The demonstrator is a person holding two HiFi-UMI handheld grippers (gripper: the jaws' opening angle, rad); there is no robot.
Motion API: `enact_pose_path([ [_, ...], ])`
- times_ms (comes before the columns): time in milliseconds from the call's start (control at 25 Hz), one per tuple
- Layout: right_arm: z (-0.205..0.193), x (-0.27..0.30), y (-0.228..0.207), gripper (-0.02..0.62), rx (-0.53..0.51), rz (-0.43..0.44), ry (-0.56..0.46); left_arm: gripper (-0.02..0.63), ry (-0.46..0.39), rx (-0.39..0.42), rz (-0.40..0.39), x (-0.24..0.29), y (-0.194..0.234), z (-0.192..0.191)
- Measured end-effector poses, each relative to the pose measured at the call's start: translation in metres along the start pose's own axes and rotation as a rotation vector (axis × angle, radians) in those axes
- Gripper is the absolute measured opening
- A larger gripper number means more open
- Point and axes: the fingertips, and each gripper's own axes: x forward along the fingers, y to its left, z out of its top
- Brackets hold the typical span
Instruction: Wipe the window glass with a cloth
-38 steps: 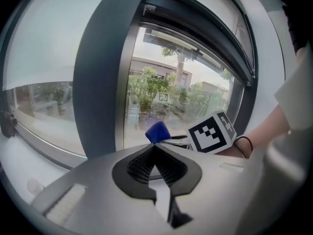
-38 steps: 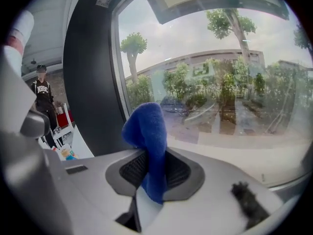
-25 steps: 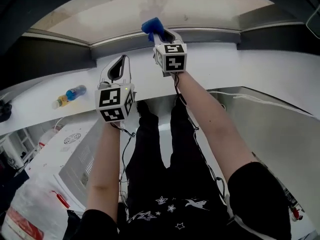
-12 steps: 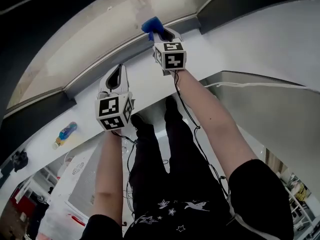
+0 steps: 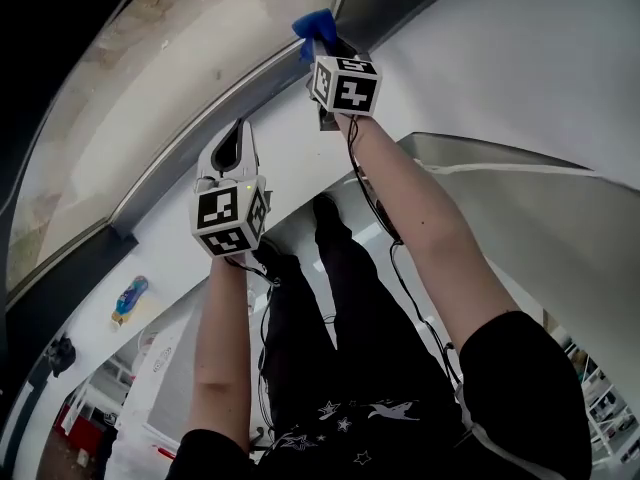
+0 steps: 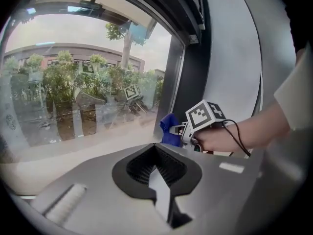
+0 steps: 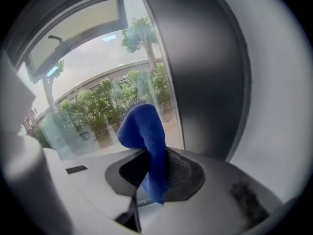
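**Blue cloth raised at the pane's right edge**

The right gripper [image 5: 322,48] is clamped on a folded blue terry cloth [image 7: 145,136]. The cloth's long axis runs along the jaws, and its rounded end points at the window glass [image 5: 140,88], just beside the dark upright frame post [image 7: 205,82]. The left gripper [image 6: 157,166], jaws together on nothing, hangs lower over the white sill [image 5: 290,143].

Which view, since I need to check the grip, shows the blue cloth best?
The right gripper view: the blue cloth sits large at centre, clamped in the right gripper. The left gripper view shows it small, by the window frame; the head view only its tip.
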Motion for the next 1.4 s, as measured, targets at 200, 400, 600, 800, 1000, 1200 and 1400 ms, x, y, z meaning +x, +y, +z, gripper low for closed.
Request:
enact_pose_path([
  [200,0.005,0.002,-0.019,0.078,0.034,-0.023,-0.001,0.006,-0.006,0.005,-0.013,0.006,-0.013,0.004],
  [400,-0.002,-0.009,-0.003,0.078,-0.013,-0.012,0.005,0.006,-0.011,-0.011,0.037,-0.020,0.010,-0.011],
  [600,-0.038,-0.036,0.056,0.078,-0.069,0.058,0.052,0.006,-0.027,-0.054,0.105,-0.073,0.049,-0.037],
  [800,-0.102,-0.067,0.157,0.078,-0.177,0.187,0.140,0.006,-0.055,-0.108,0.190,-0.145,0.103,-0.072],
  [1000,-0.165,-0.083,0.288,0.078,-0.282,0.357,0.204,0.006,-0.065,-0.136,0.285,-0.215,0.170,-0.115],
  [1200,-0.222,-0.091,0.428,0.078,-0.403,0.585,0.256,0.006,-0.093,-0.190,0.450,-0.286,0.248,-0.156],
  [1400,-0.264,-0.094,0.540,0.078,-0.462,0.755,0.265,0.006,-0.122,-0.253,0.547,-0.335,0.297,-0.191],
])
